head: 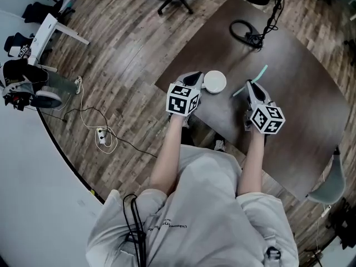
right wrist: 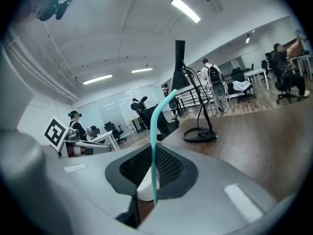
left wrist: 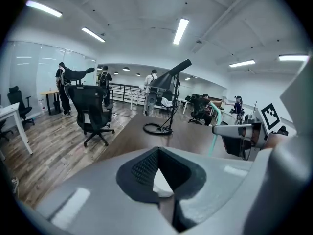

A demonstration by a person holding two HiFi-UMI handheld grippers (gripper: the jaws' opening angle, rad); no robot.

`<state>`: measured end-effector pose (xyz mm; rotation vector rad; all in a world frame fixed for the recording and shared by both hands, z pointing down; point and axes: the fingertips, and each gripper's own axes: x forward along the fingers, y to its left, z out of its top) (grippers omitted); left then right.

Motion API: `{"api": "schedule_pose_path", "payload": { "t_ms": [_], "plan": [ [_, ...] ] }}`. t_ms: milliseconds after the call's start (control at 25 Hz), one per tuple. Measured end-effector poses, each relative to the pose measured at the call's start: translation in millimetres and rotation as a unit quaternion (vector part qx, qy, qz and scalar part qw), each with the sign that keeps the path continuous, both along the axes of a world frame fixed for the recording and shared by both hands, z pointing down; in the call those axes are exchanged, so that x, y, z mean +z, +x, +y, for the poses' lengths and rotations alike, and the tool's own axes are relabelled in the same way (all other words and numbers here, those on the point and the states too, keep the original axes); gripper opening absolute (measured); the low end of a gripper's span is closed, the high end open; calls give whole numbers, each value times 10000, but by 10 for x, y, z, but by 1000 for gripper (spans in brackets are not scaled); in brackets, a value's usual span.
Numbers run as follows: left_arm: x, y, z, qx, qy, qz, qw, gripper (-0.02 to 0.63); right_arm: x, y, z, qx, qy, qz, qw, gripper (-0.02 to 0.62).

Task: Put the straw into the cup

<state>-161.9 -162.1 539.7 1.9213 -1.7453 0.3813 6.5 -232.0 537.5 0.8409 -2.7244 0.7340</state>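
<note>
While your left gripper [head: 195, 82] sits pressed shut beside the white cup [head: 215, 82], likely steadying it, your right gripper [head: 250, 88] pinches the teal straw [head: 260, 72]. Left gripper view: jaws together, nothing held. Right gripper view: straw upright, bend topmost, apparently readied for insertion.

No legible text — the small print on the shirt [head: 173, 226] is too blurred.

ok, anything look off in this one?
Nothing spilled or damaged. The cup looks upright on the table, right beside the left gripper. The straw is clamped in the jaws of the right gripper, slanted, bent near its top, and not yet in the cup.
</note>
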Motion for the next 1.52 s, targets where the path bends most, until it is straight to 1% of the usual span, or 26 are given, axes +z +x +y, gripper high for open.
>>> {"api": "schedule_pose_path", "payload": {
  "t_ms": [200,320,440,640,800,960,1040,1160,1200,1280,1360,1440,1520],
  "plan": [
    [52,-83,-153,349,-68,30,9994,0,-17,-37,-38,324,1,18,9995,49],
    [105,-50,-214,585,-103,127,9982,0,40,8,29,494,-55,118,9987,49],
    [183,-94,-259,791,-156,165,9966,0,112,19,76,695,-115,154,9974,49],
    [267,-76,-377,1359,-226,163,9903,0,183,-9,39,1008,-103,269,9945,49],
    [233,-68,-400,1811,-235,172,9830,0,132,-49,159,1392,-88,237,9899,51],
    [198,25,-419,2296,-180,334,9726,0,90,-4,255,1819,-94,160,9831,51],
    [230,81,-372,2601,-228,291,9649,0,78,15,297,2010,-86,109,9795,49],
    [315,115,-237,3115,-420,338,9487,0,28,-35,326,2282,-40,-24,9736,49],
    [337,103,-204,3230,-475,352,9446,0,1,-68,317,2343,-12,-58,9721,51],
    [369,65,-176,3388,-548,264,9389,0,-58,-142,284,2392,59,-106,9709,51],
    [369,19,-179,3483,-574,177,9354,0,-103,-240,257,2381,112,-154,9710,49],
    [320,-45,-216,3465,-527,185,9364,0,-121,-391,229,2318,138,-169,9725,51],
    [269,-92,-231,3448,-457,208,9373,0,-81,-575,214,2198,139,-78,9754,51]
  ]
}}
